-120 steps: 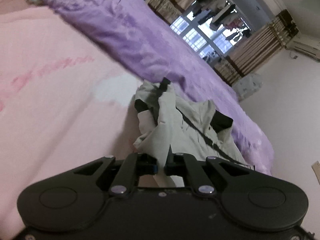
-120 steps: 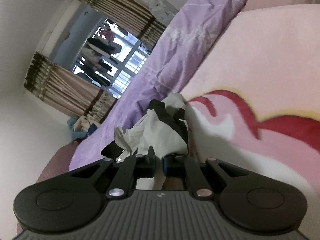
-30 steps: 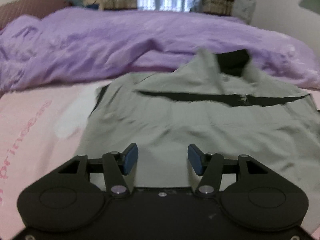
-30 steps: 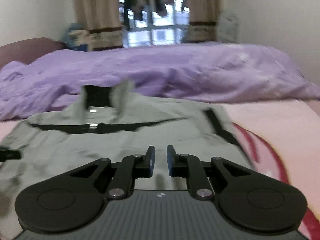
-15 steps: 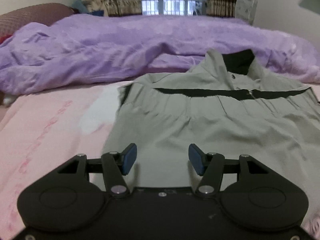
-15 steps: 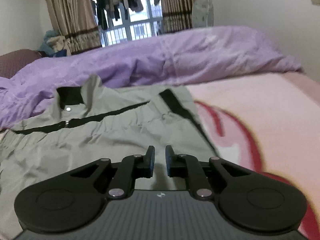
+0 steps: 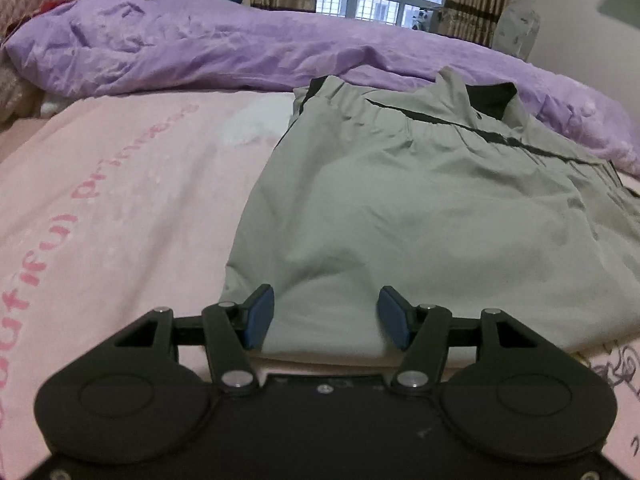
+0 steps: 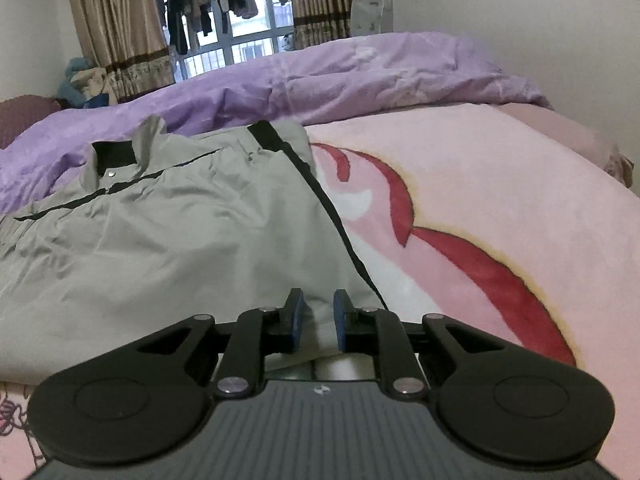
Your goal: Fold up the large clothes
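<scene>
A grey jacket [image 7: 420, 208] with black trim and a black-lined collar lies spread flat on the pink bed cover [image 7: 120, 200], collar at the far end. It also shows in the right wrist view [image 8: 160, 240]. My left gripper [image 7: 326, 316] is wide open and empty over the jacket's near left hem. My right gripper [image 8: 318, 316] is partly open, its blue pads a small gap apart, over the jacket's near right hem corner. Nothing is held between its pads.
A crumpled purple duvet [image 7: 200, 44] lies along the far side of the bed, touching the jacket's collar. It also shows in the right wrist view [image 8: 360, 76]. A window with curtains [image 8: 120, 28] and hanging clothes is behind. The pink cover [image 8: 500, 200] stretches right of the jacket.
The jacket went from bunched and held by both shut grippers to spread flat. Both grippers let go. In the last second the left drifted left and the right opened slightly.
</scene>
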Action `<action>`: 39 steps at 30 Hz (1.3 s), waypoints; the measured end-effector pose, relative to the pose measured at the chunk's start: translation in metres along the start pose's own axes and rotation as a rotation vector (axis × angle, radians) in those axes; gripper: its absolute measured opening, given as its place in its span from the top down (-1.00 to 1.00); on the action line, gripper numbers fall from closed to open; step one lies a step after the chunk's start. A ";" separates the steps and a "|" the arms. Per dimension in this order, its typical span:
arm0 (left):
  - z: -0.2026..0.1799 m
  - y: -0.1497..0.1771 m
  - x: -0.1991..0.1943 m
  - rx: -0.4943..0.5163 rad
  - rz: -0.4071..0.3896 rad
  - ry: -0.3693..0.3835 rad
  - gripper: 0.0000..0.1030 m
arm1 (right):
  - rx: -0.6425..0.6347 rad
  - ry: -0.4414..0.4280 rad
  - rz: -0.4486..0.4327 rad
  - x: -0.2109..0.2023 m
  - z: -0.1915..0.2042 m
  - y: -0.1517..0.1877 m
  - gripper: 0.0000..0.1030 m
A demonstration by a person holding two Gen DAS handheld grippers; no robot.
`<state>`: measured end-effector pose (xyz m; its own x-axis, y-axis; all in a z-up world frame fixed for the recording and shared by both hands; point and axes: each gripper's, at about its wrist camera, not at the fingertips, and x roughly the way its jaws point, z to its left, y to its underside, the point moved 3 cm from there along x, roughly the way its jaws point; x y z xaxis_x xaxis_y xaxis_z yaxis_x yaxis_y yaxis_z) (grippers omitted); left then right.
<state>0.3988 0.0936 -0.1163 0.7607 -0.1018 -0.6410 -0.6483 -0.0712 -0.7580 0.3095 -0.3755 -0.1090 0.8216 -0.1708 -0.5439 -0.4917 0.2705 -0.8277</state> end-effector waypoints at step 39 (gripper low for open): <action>0.044 0.025 -0.018 -0.732 -0.145 0.264 -0.26 | -0.145 -0.330 0.040 -0.012 0.197 0.028 0.57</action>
<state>0.3703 0.1369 -0.1294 0.8659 -0.2675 -0.4227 -0.4694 -0.7268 -0.5015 0.3429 -0.1796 -0.0987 0.8380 0.1588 -0.5220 -0.5418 0.1297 -0.8304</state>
